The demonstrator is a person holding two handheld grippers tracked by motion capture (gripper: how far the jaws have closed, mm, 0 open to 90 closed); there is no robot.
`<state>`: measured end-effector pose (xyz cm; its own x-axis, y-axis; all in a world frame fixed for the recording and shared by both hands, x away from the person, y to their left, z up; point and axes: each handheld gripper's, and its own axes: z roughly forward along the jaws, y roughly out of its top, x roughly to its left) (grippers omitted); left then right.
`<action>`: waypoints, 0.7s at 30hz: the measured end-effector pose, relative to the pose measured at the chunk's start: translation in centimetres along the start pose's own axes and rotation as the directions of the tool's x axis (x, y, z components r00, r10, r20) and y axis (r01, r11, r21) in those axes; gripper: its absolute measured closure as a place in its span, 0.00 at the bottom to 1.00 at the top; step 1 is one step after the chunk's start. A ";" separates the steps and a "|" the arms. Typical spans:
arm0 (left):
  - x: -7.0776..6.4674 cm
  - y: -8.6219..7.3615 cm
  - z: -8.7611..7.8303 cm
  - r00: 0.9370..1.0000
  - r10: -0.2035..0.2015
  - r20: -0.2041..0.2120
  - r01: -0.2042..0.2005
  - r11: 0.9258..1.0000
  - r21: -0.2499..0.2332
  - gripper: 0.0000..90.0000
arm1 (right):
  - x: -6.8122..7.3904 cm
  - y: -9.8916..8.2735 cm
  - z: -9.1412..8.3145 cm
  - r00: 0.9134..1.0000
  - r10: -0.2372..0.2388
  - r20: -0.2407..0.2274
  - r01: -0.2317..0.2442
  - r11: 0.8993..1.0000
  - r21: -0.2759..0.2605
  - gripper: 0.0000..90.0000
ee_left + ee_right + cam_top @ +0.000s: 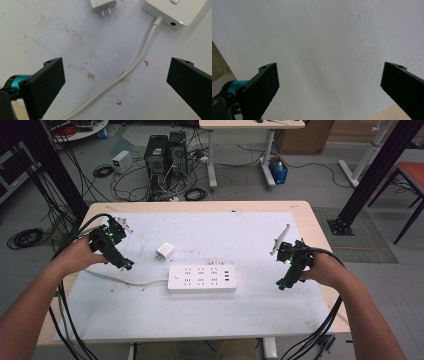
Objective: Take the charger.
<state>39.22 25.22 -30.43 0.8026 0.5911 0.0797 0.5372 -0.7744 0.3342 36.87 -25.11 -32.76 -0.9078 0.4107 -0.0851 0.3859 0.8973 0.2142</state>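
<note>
Nothing's plugged in yet: the charger lies loose on the bench just behind the power strip. Left tool and right tool both hang spread wide, empty.

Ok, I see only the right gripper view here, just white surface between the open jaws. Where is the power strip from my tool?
Observer: In the high view the white rectangular plastic power strip lies to the left of your right tool, apart from it.
Operator: And is something plugged in it?
Observer: No, its sockets look empty. A small white plastic charger plug lies loose just behind its left end.
Operator: What does the other tool do?
Observer: The left tool is open and holds nothing. The strip's white round cable runs below it.
</note>
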 end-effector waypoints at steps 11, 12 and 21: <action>0.2 0.6 -0.3 1.000 -0.018 -0.013 0.018 1.000 -0.025 0.02 | 0.1 0.0 -0.1 1.000 0.004 0.008 -0.004 1.000 -0.002 0.01; 0.3 0.9 -0.2 0.999 -0.035 -0.018 0.034 0.999 -0.034 0.02 | 0.1 0.1 -0.1 1.000 -0.002 0.009 0.002 1.000 -0.006 0.01; 1.5 3.0 1.1 0.986 -0.161 -0.045 0.156 0.984 -0.085 0.02 | 0.0 0.3 0.1 1.000 0.003 0.014 -0.003 1.000 -0.005 0.01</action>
<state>42.35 23.55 -30.36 0.6935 0.7173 0.0670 0.6321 -0.6504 0.4213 37.03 -24.82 -32.79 -0.9042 0.4157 -0.0981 0.3878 0.8953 0.2191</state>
